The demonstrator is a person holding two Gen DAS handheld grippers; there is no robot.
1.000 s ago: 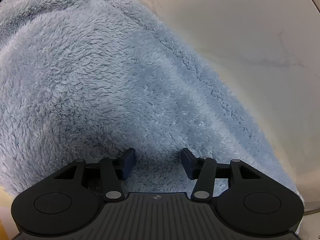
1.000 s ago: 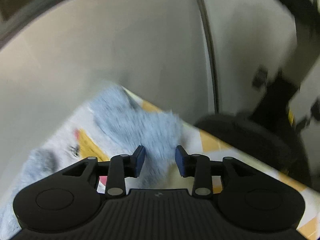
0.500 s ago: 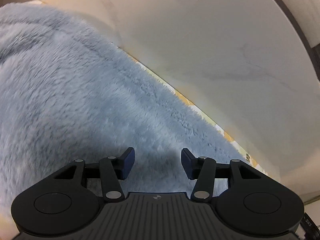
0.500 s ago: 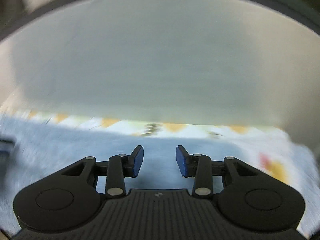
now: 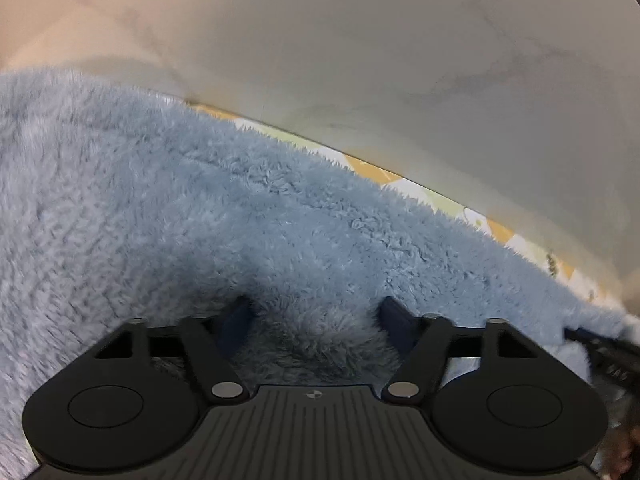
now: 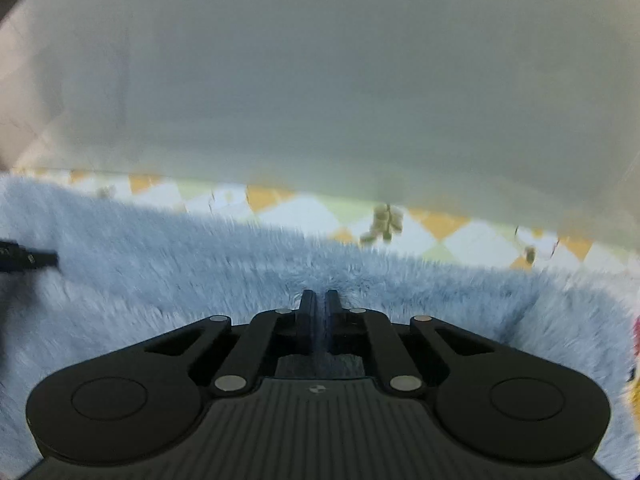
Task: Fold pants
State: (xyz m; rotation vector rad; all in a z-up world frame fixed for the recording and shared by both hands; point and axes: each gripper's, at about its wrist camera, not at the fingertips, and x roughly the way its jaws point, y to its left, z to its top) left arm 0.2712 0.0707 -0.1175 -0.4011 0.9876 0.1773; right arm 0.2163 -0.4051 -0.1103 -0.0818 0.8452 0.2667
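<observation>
My right tongs [image 6: 319, 300] are clenched on the far edge of the pants [image 6: 200, 280], a thin ridge of blue fleece pinched between their tips. My left tongs [image 5: 316, 312] stand spread wide with a hump of the same fleece bulging up between the fingers, pressed into the pile but not yet gripping it. The pants lie across the patterned cloth [image 6: 400, 224] that covers the tabletop, and their far edge runs just short of the wall [image 5: 360, 40] behind that cloth.

As I judge it, the step in hand is taking the second hold so both ends of this edge can be lifted together. To do it well I should close the left tongs on the whole hump, catching both layers rather than only the loose pile, since this fleece is thick and a shallow pinch would likely slip. The hold should sit level with the right one along the pants' edge, or the fold will go skewed. I would keep the right grip firm and low until the left closes, then raise both evenly.
</observation>
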